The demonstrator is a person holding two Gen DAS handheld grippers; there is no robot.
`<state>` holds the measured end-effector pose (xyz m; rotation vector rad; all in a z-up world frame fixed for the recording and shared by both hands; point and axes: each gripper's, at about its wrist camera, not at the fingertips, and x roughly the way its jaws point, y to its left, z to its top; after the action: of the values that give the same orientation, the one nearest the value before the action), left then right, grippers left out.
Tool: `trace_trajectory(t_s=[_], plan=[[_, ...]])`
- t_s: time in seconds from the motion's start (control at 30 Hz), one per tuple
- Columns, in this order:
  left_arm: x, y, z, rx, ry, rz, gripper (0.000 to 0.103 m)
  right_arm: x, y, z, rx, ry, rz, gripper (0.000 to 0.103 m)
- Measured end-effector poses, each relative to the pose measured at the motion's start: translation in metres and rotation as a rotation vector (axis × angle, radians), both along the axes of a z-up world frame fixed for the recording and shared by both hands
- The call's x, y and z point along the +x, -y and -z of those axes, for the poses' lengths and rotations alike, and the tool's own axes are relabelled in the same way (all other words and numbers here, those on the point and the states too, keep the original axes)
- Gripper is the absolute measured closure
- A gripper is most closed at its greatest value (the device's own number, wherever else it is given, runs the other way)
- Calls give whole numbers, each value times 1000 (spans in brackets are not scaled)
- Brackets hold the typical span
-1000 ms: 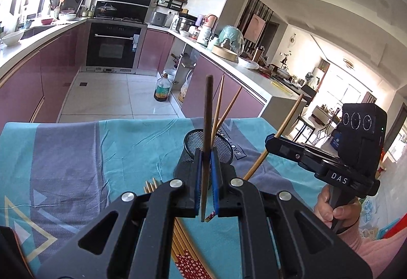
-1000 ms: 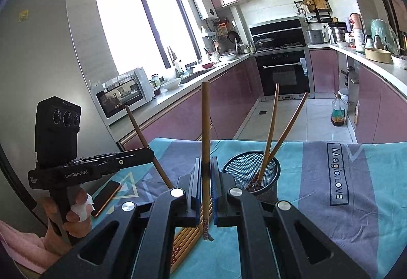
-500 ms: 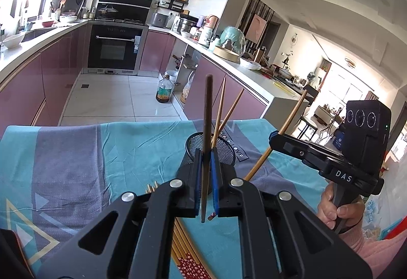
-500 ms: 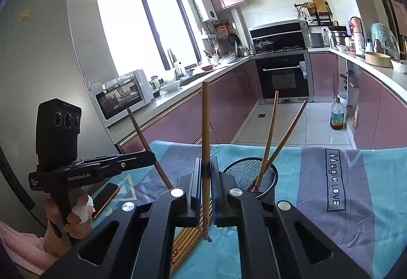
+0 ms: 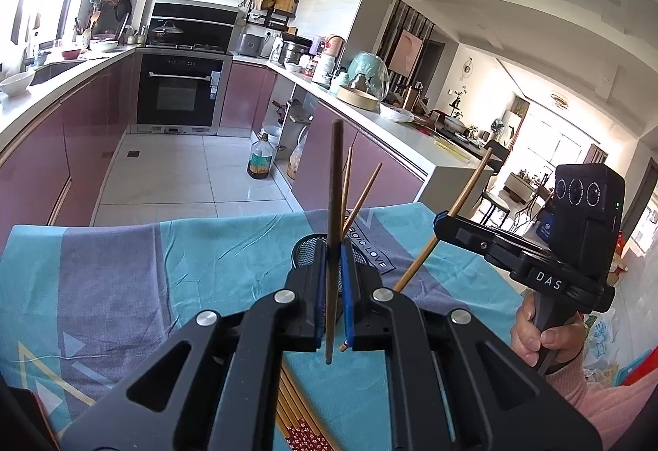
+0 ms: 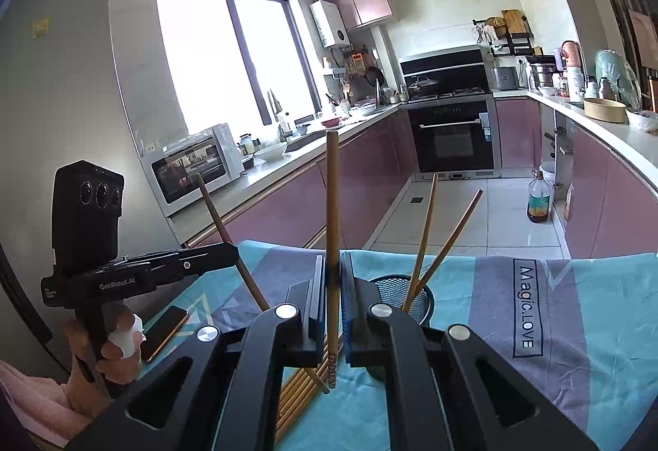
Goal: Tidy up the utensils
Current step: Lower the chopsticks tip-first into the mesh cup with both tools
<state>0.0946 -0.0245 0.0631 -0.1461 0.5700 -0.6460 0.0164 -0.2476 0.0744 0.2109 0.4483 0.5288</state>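
Left wrist view: the left gripper point(image 5: 334, 286) has its fingers pinching 1 dark chopstick point(image 5: 335, 204) upright, just before the mesh holder point(image 5: 306, 251) with 2 chopsticks point(image 5: 362, 196) near the worktop's point(image 5: 123, 266) far edge.

Right wrist view: the right gripper point(image 6: 332, 298) pinches 1 light chopstick point(image 6: 332, 204) upright above the loose chopstick bundle point(image 6: 296, 397).

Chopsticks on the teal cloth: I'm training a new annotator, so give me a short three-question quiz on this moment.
1. True or false: the left gripper is shut on a chopstick.
2. How many chopsticks stand in the mesh cup? A) none B) two C) five
3. Fill in: beside the left hand, a ___ lies on the cloth.

Key: 1 true; 2 B; 3 phone.
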Motion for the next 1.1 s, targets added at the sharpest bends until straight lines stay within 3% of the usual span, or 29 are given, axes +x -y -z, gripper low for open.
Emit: trace_trajectory(t_s=[1.1], plan=[[3,-1,-58,-36,152,9,96,22,21,-37,-15,116,83,98]])
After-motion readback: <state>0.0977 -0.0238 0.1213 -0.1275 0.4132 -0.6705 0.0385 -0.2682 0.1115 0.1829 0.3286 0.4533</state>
